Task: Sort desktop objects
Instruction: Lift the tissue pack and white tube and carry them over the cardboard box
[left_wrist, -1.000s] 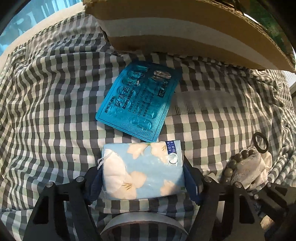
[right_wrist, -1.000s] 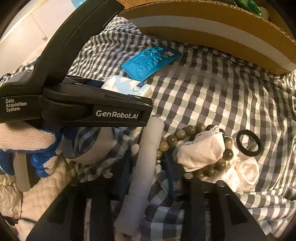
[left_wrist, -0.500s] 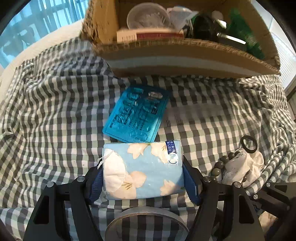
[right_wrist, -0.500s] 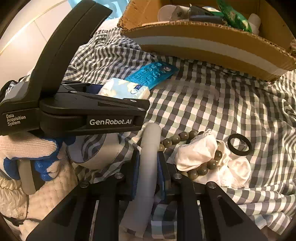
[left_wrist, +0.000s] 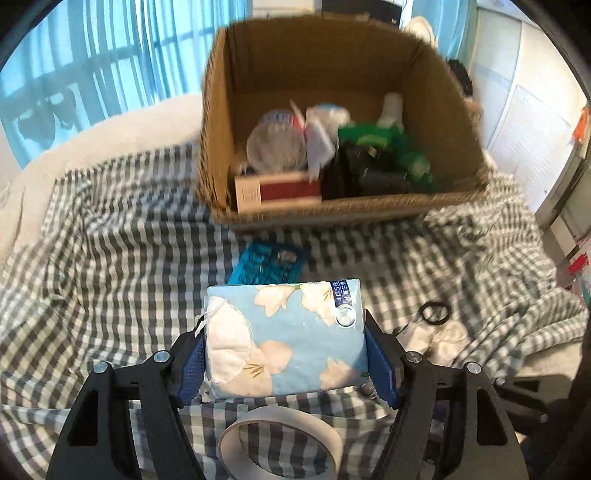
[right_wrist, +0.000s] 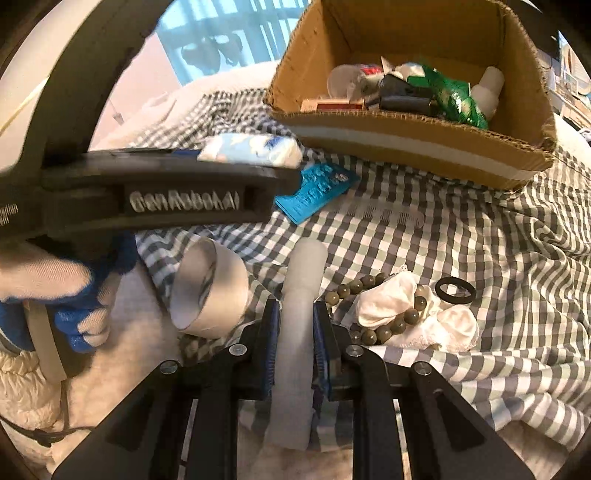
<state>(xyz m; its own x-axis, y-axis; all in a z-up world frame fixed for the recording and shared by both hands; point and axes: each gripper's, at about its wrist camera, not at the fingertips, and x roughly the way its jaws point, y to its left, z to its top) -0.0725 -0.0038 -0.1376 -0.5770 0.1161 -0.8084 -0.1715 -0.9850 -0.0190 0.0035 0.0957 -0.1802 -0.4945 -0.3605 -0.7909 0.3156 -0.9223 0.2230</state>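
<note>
Left gripper (left_wrist: 286, 363): clamped on the tissue pack (left_wrist: 286, 338) by its two short sides, blue pads pressed against it; lower centre of the left wrist view, lifted clear of the checked cloth (left_wrist: 110, 280)

Right gripper (right_wrist: 293, 349): jaws narrow, pinching a white tube (right_wrist: 297, 332) that runs lengthwise between the pads; lower centre of the right wrist view

Cardboard box (left_wrist: 218, 129): top centre of the left view, open; holds a red and white carton (left_wrist: 277, 190), a round clear lid (left_wrist: 275, 142), a green packet (left_wrist: 388, 138) and dark items I cannot make out

Blister pack (left_wrist: 267, 262): blue, flat on the cloth between the box and the tissue pack

Tape roll (right_wrist: 210, 288): white, on its side at centre left of the right view, just beside the tube

Bead bracelet (right_wrist: 384, 314): looped around a crumpled white cloth (right_wrist: 388, 299), right of the right gripper

Black ring (right_wrist: 455, 290): on the cloth just right of the bracelet

Gloved hand (right_wrist: 48, 295): left edge of the right view, white and blue
</note>
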